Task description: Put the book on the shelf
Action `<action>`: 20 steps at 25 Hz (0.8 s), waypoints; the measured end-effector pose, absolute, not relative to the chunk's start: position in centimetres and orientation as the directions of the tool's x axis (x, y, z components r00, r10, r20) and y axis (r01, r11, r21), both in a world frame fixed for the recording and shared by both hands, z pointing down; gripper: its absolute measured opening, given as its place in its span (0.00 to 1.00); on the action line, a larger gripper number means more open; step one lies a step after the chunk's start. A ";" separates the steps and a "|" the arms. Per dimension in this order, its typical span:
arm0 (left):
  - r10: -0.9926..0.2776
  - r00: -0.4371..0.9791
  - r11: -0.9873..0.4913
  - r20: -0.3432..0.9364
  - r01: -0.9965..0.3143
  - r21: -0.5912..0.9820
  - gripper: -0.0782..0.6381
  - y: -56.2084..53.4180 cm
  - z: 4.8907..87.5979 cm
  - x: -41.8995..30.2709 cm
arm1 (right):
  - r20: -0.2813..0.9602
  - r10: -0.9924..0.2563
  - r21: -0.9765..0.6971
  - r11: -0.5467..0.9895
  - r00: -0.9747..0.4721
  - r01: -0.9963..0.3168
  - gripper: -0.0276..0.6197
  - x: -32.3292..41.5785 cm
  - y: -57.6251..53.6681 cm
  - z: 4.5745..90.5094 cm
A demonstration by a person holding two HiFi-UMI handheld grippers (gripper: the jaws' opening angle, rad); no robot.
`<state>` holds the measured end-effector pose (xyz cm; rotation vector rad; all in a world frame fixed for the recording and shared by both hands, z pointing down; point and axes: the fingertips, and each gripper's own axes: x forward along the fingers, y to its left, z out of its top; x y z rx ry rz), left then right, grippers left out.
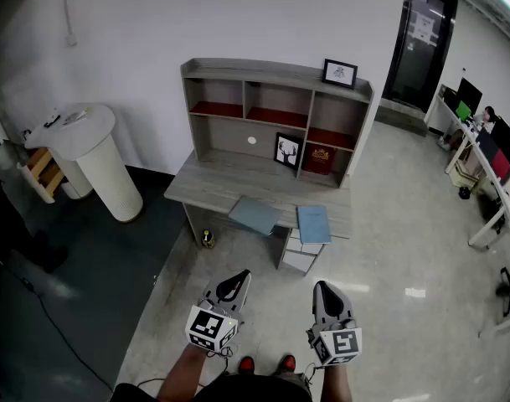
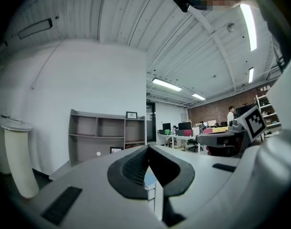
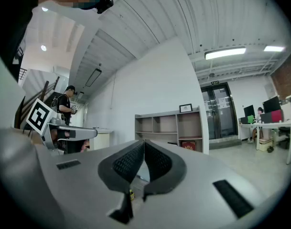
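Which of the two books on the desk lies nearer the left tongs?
The duller grey-blue book, on the left; the brighter blue book lies to its right.

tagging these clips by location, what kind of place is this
Most likely an open-plan office: a grey desk with a shelf unit on it, a row of monitors along the right side, and a glass door at the back.

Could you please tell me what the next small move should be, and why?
Probably a step toward the desk: the left gripper and right gripper are both shut and empty, well short of it, while the blue book and grey-blue book lie flat on its top, below the shelf.
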<state>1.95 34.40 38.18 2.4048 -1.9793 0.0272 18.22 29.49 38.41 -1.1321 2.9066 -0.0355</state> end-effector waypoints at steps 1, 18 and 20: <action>-0.981 0.191 -0.191 0.030 -0.982 0.009 0.12 34.4 38.2 1.8 | -0.015 -0.676 -0.026 0.737 -0.737 -0.676 0.09 18.2 29.4 38.6; -0.985 0.170 -0.169 0.027 -0.985 0.028 0.12 35.1 38.9 -2.5 | -0.006 -0.637 -0.032 0.770 -0.771 -0.637 0.09 12.5 30.1 38.7; -0.987 0.160 -0.159 0.029 -0.987 0.036 0.12 34.7 39.2 -3.1 | 0.002 -0.626 -0.021 0.780 -0.780 -0.626 0.09 11.8 29.5 39.5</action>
